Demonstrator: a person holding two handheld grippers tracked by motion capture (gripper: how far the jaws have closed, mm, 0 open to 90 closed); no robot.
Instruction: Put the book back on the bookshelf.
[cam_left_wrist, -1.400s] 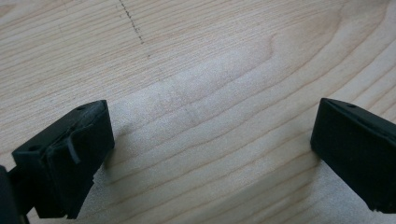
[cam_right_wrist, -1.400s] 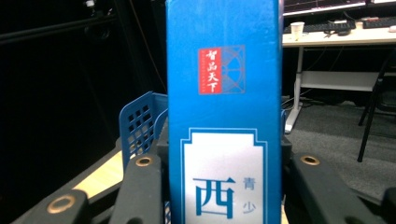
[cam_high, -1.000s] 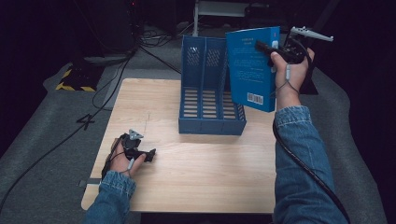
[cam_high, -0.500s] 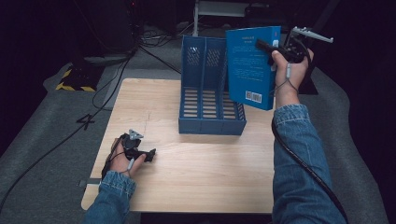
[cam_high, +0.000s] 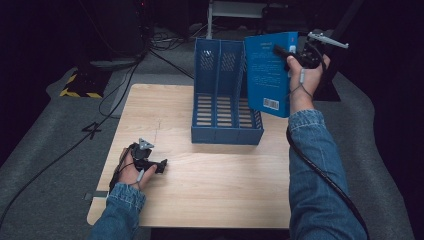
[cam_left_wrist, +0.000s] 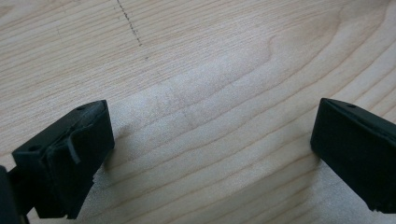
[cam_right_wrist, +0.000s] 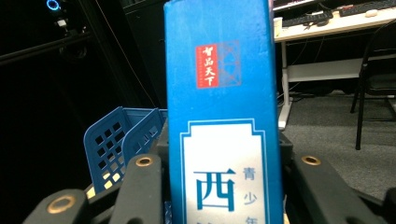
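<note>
A blue book (cam_high: 267, 75) hangs upright in the air over the right compartment of a blue two-slot file rack (cam_high: 220, 110), with my right gripper (cam_high: 282, 52) shut on its spine edge. In the right gripper view the book's spine (cam_right_wrist: 224, 116) rises between the two black jaws of that gripper (cam_right_wrist: 224, 186), and the rack (cam_right_wrist: 116, 144) shows behind it at the left. My left gripper (cam_high: 159, 166) rests on the wooden table (cam_high: 210, 190) at the front left. Its jaws (cam_left_wrist: 210, 154) stand open on bare wood.
The rack stands at the table's far middle. Grey carpet surrounds the table, with cables (cam_high: 125, 85) and a yellow-black striped strip (cam_high: 77, 92) at the far left. A desk and a chair (cam_right_wrist: 373, 84) stand in the dark background.
My right hand has sunk a little with the book, which now hangs more upright by the rack. The left hand has kept still.
</note>
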